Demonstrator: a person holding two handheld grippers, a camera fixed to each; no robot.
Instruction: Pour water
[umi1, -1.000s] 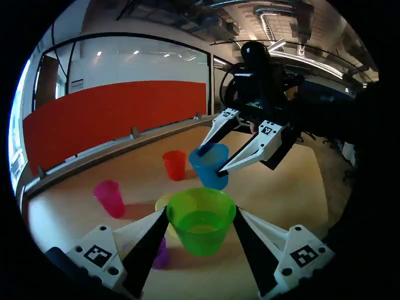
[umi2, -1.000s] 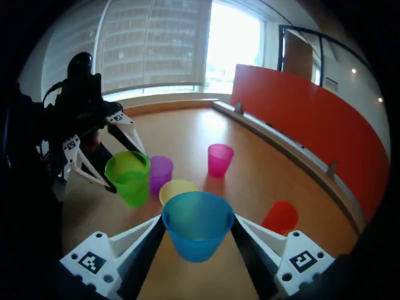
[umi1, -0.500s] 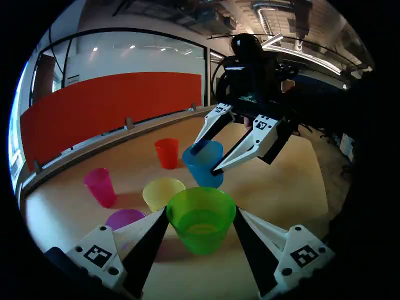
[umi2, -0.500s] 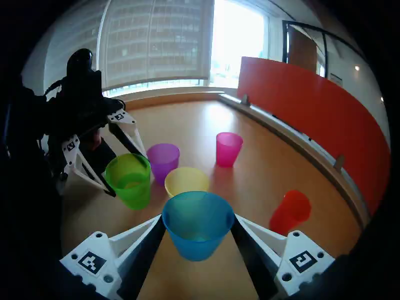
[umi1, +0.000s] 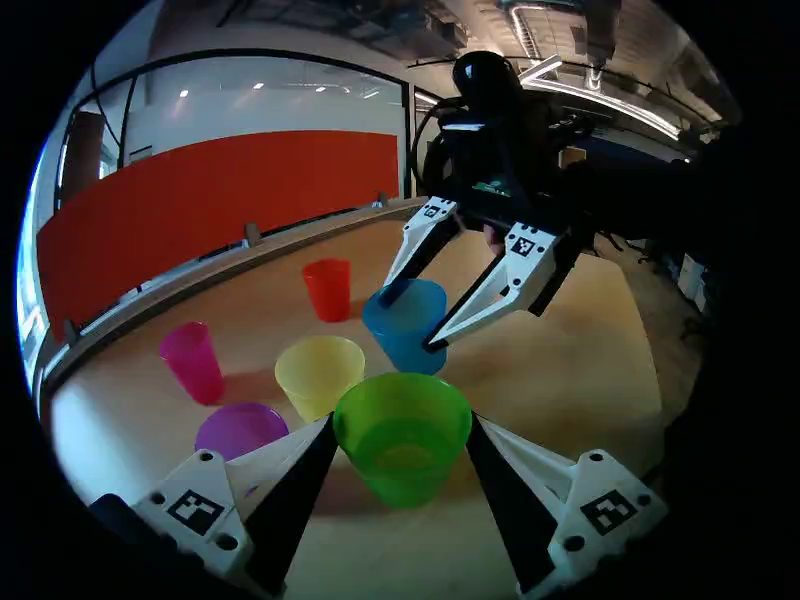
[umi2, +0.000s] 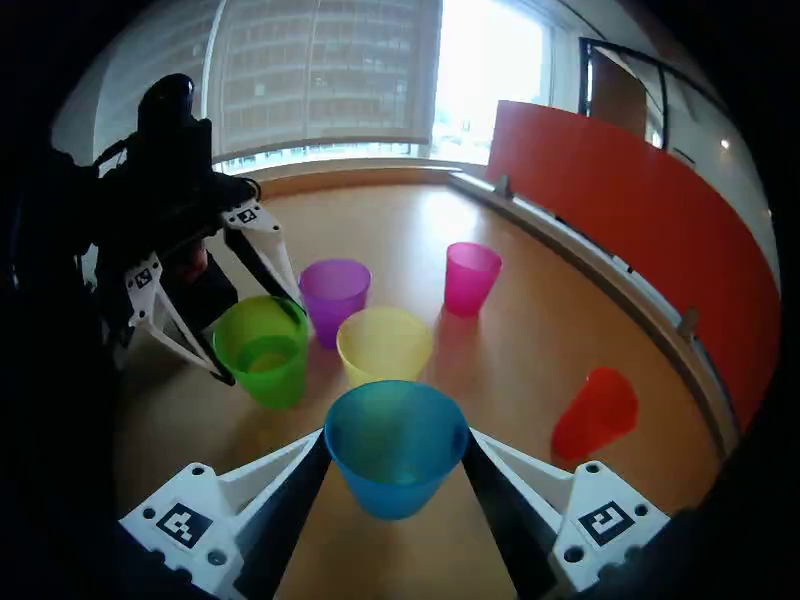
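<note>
Green cup (umi1: 402, 440), blue cup (umi2: 396, 445), each between jaws

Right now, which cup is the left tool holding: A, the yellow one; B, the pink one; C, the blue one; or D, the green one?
D: the green cup is pinched in the left tool, the blue cup is in the right tool, and the yellow cup and pink cup stand free.

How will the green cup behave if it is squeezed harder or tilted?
The green cup looks like thin translucent plastic, so it probably flexes. It seems to hold little liquid, so it is likely light, yet could spill if tilted.
</note>
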